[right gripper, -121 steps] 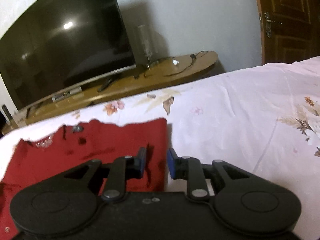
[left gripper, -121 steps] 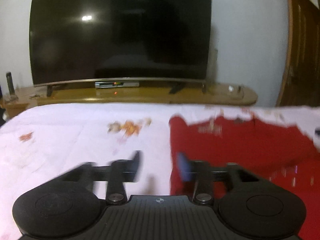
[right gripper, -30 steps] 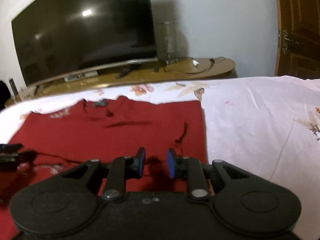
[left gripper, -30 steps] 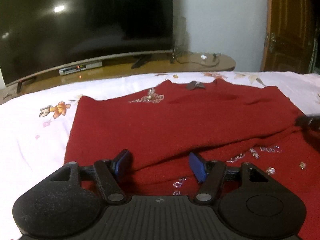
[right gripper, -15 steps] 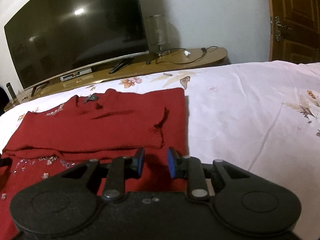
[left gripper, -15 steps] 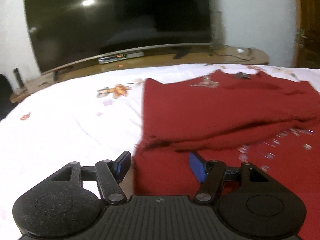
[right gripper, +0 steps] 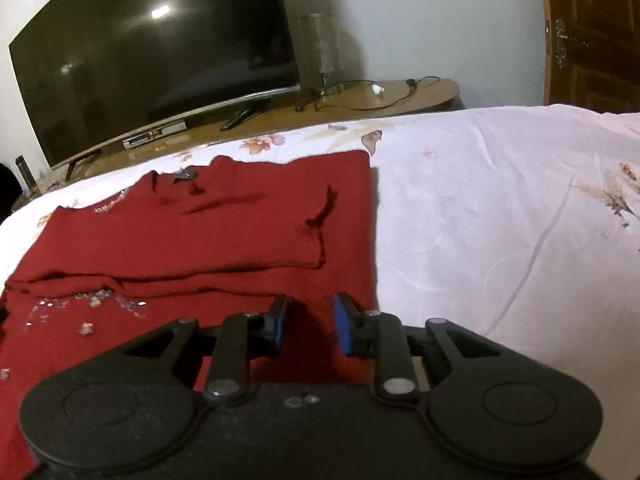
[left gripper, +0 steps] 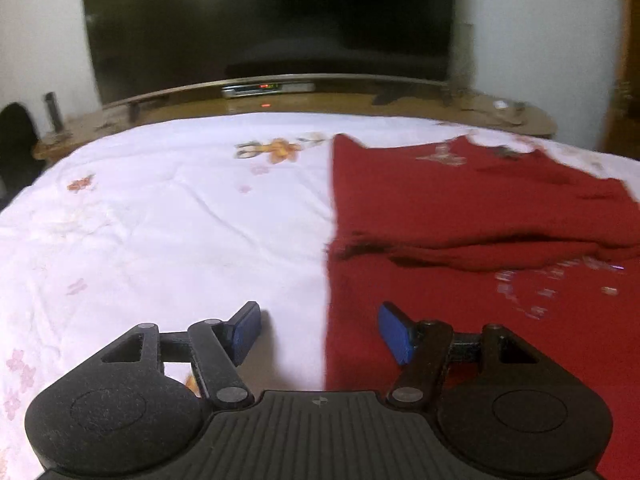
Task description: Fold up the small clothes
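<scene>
A red knit garment [left gripper: 460, 208] with sparkly beads lies flat on the white floral bedsheet [left gripper: 160, 220]; a folded flap covers its far part. My left gripper [left gripper: 320, 332] is open and empty, straddling the garment's left edge near its near corner. In the right wrist view the same garment [right gripper: 192, 232] fills the left half. My right gripper [right gripper: 308, 324] is open with a narrower gap, empty, over the garment's right near part.
A large dark TV [left gripper: 272, 20] stands on a low wooden stand [right gripper: 360, 100] beyond the bed's far edge. A wooden door [right gripper: 592, 32] is at the right. Bare bedsheet [right gripper: 500, 220] spreads to the right of the garment.
My left gripper has slid left along the garment to its left edge, still open. My right gripper has stayed over the right side. The folded flap lies still.
</scene>
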`<action>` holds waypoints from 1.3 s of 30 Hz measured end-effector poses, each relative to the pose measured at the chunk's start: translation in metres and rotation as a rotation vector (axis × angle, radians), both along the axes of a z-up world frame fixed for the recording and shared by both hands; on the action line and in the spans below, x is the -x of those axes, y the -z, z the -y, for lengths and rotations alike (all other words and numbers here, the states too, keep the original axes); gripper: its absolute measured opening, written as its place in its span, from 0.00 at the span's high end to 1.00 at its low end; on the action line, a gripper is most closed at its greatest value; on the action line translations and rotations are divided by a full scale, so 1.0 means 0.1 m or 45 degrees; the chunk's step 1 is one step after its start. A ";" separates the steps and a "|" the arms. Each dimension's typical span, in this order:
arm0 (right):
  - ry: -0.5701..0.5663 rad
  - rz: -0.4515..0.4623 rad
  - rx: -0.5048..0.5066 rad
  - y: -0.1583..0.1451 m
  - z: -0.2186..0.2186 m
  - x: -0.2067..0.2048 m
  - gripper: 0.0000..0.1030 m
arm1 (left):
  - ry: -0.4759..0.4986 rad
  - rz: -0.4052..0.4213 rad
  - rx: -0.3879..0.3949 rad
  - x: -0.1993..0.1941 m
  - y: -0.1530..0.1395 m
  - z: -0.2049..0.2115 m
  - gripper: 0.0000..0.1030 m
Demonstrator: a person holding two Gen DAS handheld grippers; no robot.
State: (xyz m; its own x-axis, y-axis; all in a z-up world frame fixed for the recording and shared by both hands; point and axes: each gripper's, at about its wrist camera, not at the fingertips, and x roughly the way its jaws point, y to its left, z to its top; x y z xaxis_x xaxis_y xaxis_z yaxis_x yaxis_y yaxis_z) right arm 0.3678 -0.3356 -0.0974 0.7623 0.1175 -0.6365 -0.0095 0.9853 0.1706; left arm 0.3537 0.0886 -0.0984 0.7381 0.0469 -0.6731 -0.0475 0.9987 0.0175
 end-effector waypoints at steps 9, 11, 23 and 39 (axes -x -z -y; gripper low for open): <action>0.002 -0.093 -0.240 -0.11 0.29 0.64 0.69 | 0.128 -0.110 0.223 0.99 0.03 0.09 0.37; 0.028 -0.134 -0.330 -0.10 0.41 0.93 0.59 | 0.125 -0.117 0.263 1.19 0.03 0.08 0.37; 0.054 -0.328 -0.806 0.08 0.33 2.45 0.55 | 0.240 -0.167 0.472 2.22 0.08 0.00 0.37; 0.126 -0.289 -0.968 0.32 -0.03 2.48 0.94 | 0.164 -0.170 0.596 2.31 0.19 -0.06 0.95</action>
